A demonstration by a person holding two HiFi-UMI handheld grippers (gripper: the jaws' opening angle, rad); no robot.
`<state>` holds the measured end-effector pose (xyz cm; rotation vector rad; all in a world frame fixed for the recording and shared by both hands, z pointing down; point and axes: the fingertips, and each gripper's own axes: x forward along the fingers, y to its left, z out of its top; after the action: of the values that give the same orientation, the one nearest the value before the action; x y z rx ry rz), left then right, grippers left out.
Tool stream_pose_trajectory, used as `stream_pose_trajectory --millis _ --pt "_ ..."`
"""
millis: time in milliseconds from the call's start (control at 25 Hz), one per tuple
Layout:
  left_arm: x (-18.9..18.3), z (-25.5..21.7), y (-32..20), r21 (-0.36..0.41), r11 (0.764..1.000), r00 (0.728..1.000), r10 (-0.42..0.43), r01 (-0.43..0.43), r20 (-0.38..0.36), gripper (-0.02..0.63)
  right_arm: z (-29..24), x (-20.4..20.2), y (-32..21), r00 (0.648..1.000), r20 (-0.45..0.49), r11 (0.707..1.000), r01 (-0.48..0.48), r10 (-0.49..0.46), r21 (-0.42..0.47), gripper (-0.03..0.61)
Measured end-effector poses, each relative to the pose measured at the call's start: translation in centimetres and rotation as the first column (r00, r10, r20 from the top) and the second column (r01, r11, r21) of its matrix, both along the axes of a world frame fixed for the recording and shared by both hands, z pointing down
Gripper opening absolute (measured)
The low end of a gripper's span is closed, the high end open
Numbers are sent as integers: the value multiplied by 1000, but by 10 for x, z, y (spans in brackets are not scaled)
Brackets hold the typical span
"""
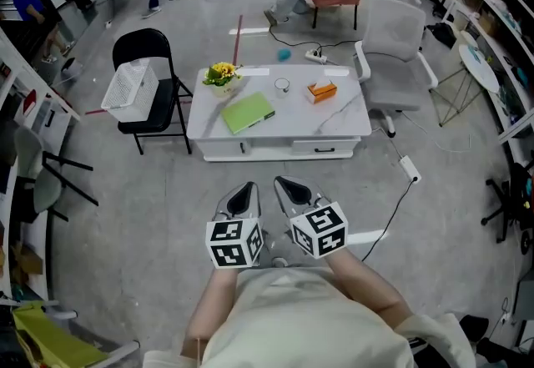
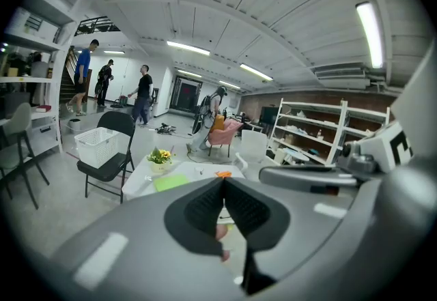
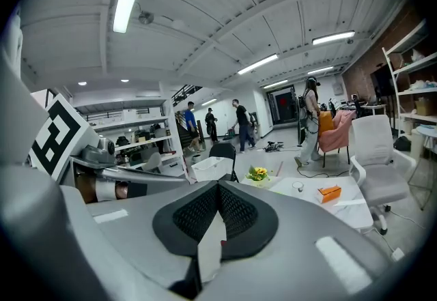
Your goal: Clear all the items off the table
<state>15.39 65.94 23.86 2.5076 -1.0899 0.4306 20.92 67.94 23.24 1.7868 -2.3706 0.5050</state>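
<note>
Head view had the desk point(image 1: 346, 120) well ahead of the left gripper point(image 1: 246, 189) and right gripper point(image 1: 284, 184), fingers closed on nothing. The green book point(image 1: 248, 113) lay slanted, slightly nearer the left gripper.

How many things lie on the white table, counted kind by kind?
Pot of yellow flowers: 1
Green book: 1
Small clear cup: 1
Orange box: 1
Flat white strips: 2
Total on the table: 6
</note>
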Motion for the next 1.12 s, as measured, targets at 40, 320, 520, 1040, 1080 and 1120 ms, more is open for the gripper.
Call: stream_pose_trajectory --millis 40,320,520,1040,1080,1120 --pt "-1 1 -4 -1 1000 1000 2 -2 0 9 1 -2 -3 1000 -2 1000 1 -1 -1 -3" --pt "-12 5 -39 -3 1000 1000 19 -19 1 9 7 -10 -39 1000 -13 1000 -15 15 -7 -2" --pt "-24 4 -72 1 1000 1000 12 -12 10 9 7 -19 -70 1000 -15 1000 -11 11 -11 -3" --pt "-51 -6 -164 5 1000 1000 -13 13 -17 9 0 -40 -159 1000 -28 1000 -7 7 -3 -3" --pt "-53 -4 -170 0 1000 1000 -14 14 -16 9 1 -42 -165 1000 -29 1000 -7 7 -6 -3" --pt "-55 -3 -176 -3 1000 1000 -14 14 -15 9 1 -44 -170 999 -31 1000 -8 8 -8 -3"
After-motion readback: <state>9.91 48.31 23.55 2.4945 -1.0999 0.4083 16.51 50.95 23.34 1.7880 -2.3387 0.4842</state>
